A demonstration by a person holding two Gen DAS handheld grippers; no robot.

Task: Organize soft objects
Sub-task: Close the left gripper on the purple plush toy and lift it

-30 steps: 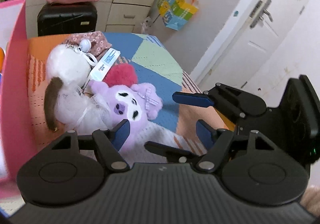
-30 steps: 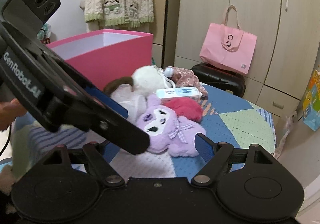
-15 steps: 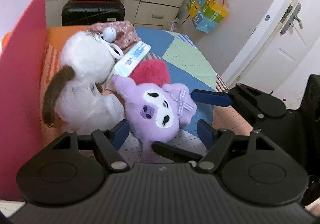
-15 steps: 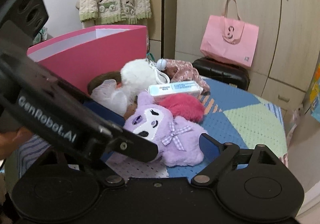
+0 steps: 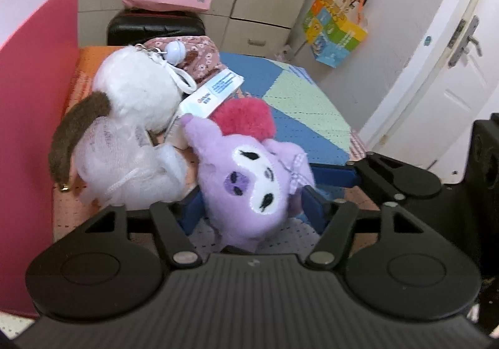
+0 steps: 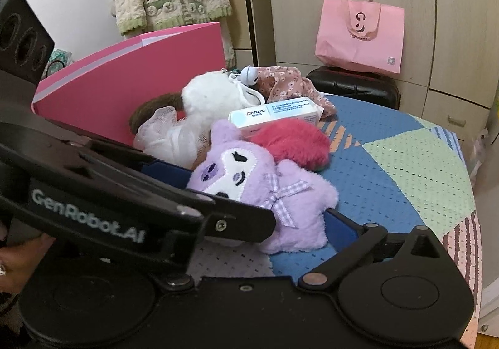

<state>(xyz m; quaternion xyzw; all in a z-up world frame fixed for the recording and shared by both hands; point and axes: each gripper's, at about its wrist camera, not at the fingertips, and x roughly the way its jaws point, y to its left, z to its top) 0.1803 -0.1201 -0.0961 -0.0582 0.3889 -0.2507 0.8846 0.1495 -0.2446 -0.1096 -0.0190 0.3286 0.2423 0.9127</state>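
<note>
A purple plush toy lies on the patchwork cloth; it also shows in the right wrist view. My left gripper is open, its blue pads on either side of the plush's lower part. My right gripper is open too, with the plush between its fingers; its left finger is hidden behind the left gripper's body. Beside the plush lie a red fluffy item, a white plush with brown ears, a white mesh sponge and a wipes pack.
A tall pink box stands on the left, right against the toys. A floral cloth lies behind the pile. A black suitcase with a pink bag stands beyond the table. The table edge curves off at the right.
Both grippers have moved forward towards the pile. The purple plush now sits between the fingers of both, where before it lay ahead of them.
</note>
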